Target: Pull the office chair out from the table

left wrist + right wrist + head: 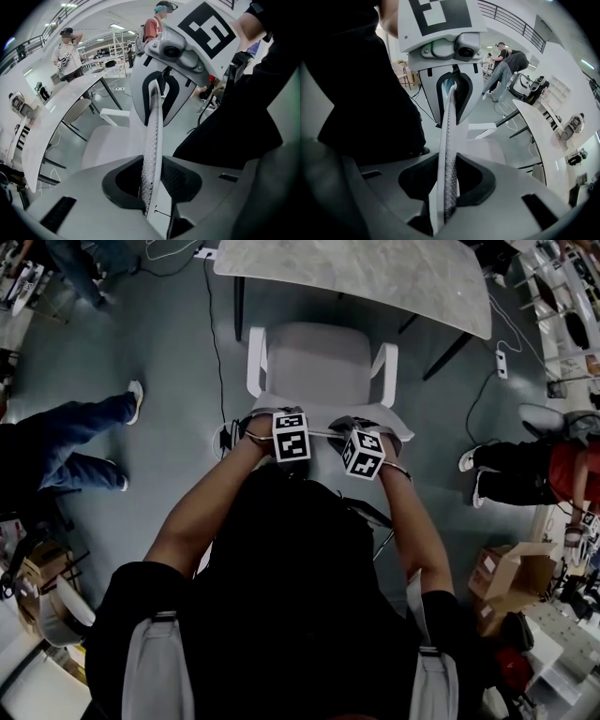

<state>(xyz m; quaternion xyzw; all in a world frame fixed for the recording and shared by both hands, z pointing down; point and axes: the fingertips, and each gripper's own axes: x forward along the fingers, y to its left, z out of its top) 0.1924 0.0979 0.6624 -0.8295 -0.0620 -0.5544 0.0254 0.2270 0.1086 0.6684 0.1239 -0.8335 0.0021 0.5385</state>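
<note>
Office chair [317,367], white with armrests, is standing with the front of its seat just at the near edge of the pale table [375,277] in the head view. The left gripper [289,426] and right gripper [362,444] are sitting side by side on the top of the backrest [323,423].

In the left gripper view, the jaws are pinching the backrest's perforated rim [151,154], which is running straight ahead into the right gripper [161,101]. The seat [105,145] is lying left of the jaws, the table [51,122] further left.

In the right gripper view, the jaws are clamping the same rim [449,154], with the left gripper [451,89] ahead. An armrest [483,129] is showing right of the jaws, the table [543,136] beyond.
</note>
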